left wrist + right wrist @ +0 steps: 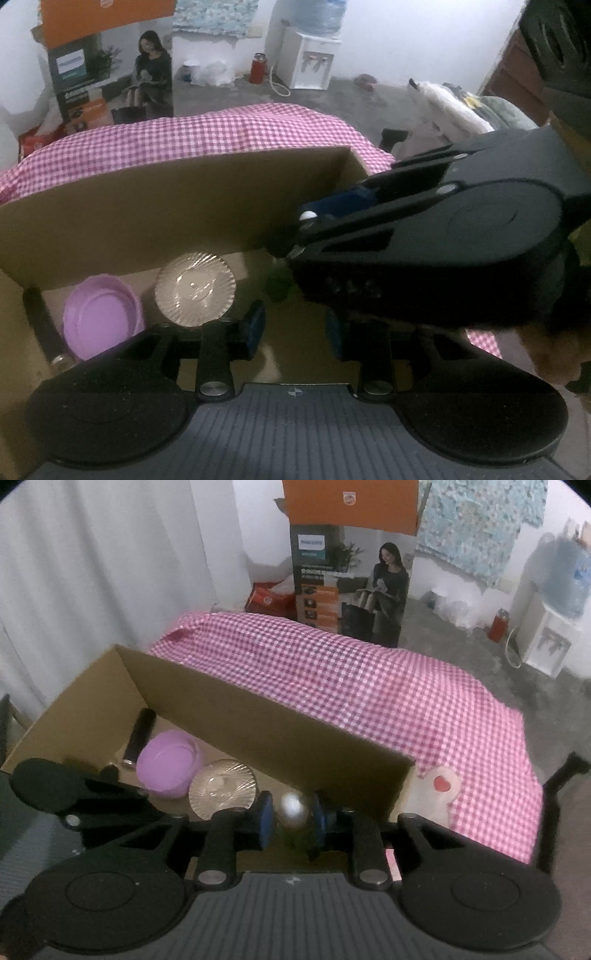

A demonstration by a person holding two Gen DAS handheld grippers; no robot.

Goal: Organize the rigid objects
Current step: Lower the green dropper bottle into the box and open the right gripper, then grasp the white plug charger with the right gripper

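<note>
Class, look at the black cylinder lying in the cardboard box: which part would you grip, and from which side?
Grip the black cylinder across its middle, coming from above. It lies flat on the cardboard box floor, its long sides exposed; the purple bowl crowds its near end.

Both fisheye views are dim, soft and grainy, with straight lines bowing toward dark, vignetted corners. Glare flares off a silver foil plate (195, 283), and the cardboard box (258, 716) interior sits in shadow.

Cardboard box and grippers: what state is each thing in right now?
Cardboard box, open-topped.
Purple bowl, inside box, empty.
Foil plate, inside box, face up.
Black cylinder, lying inside box.
Left gripper, open, empty.
Right gripper, shiny item between pads, grip unclear.
</note>
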